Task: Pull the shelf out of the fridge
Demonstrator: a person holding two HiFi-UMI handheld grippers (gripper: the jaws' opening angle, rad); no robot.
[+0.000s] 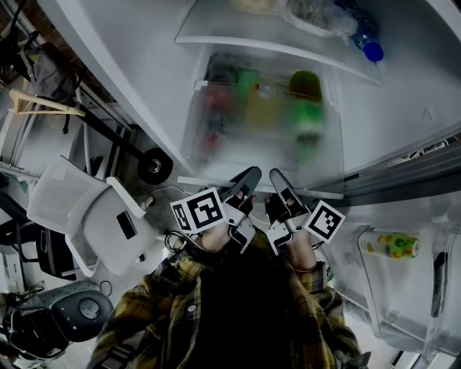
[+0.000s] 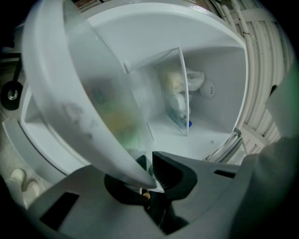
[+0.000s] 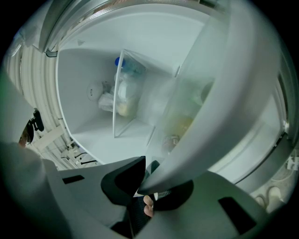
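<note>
The fridge (image 1: 126, 83) stands open, its walls smooth white plastic. Its door hangs to the right, with clear plastic bins (image 1: 374, 288); one holds a small yellow bottle (image 1: 392, 245).

The shelf (image 1: 205, 181) sits in the lower part of the fridge, under a clear upper shelf (image 1: 238, 39). It is a flat, frosted, see-through pane with a white plastic strip along its front. The strip is its long side and runs left to right across the head view, dipping a little to the right; the pane reaches straight back into the fridge. Blurred shapes show through the pane, among them a green bottle (image 1: 306, 108). In both gripper views the strip shows as a broad, smooth white band (image 2: 70, 93) (image 3: 224, 93) bent by the lens.

Outside, to the left, stands a white chair (image 1: 94, 209) with a rounded back. A yellow and dark checked sleeve (image 1: 166, 288) fills the bottom of the head view.

The left gripper (image 1: 248, 179) (image 2: 150, 170) and right gripper (image 1: 281, 181) (image 3: 145, 175) are grey with black ribbed pads. They lie side by side near the middle of the strip and point level into the fridge. Each has its jaws nearly together, pinched on the strip's thin edge.

On the upper shelf lie a crumpled plastic bag (image 1: 310, 14) and a bottle (image 1: 364, 36) with a blue cap.
</note>
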